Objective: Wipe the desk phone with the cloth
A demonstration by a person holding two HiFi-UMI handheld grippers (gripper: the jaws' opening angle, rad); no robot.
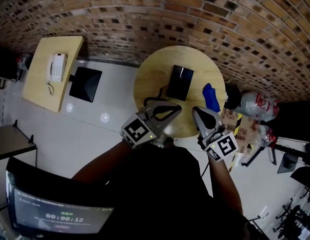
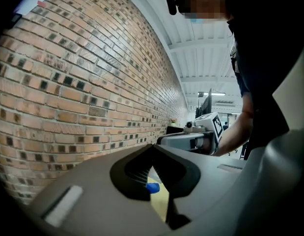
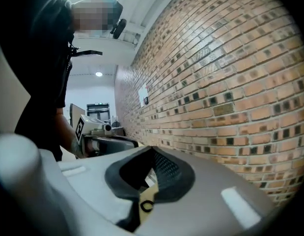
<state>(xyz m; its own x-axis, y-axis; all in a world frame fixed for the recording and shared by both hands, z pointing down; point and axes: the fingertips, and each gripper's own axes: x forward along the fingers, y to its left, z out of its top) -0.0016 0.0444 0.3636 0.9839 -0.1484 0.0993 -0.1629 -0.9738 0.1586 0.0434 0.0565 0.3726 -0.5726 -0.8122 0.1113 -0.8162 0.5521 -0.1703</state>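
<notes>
A black desk phone (image 1: pixel 180 82) lies on the round wooden table (image 1: pixel 149 74), its cord trailing to the left. A blue cloth (image 1: pixel 211 97) lies crumpled just right of it and also shows as the blue cloth (image 2: pixel 152 187) through the gap under my left jaws. My left gripper (image 1: pixel 178 108) hovers over the table's near edge, below the phone, jaws shut and empty. My right gripper (image 1: pixel 196 110) hangs beside it, below the cloth, jaws shut on nothing. Both grippers point about level at the brick wall. Neither touches the phone or the cloth.
A square wooden table (image 1: pixel 42 86) at the far left carries a white phone (image 1: pixel 57 66), with a black stand (image 1: pixel 85 84) beside it. A brick wall (image 1: pixel 195 14) runs behind. Clear plastic bags (image 1: pixel 257 105) and clutter sit right of the round table. A monitor (image 1: pixel 59 209) is at lower left.
</notes>
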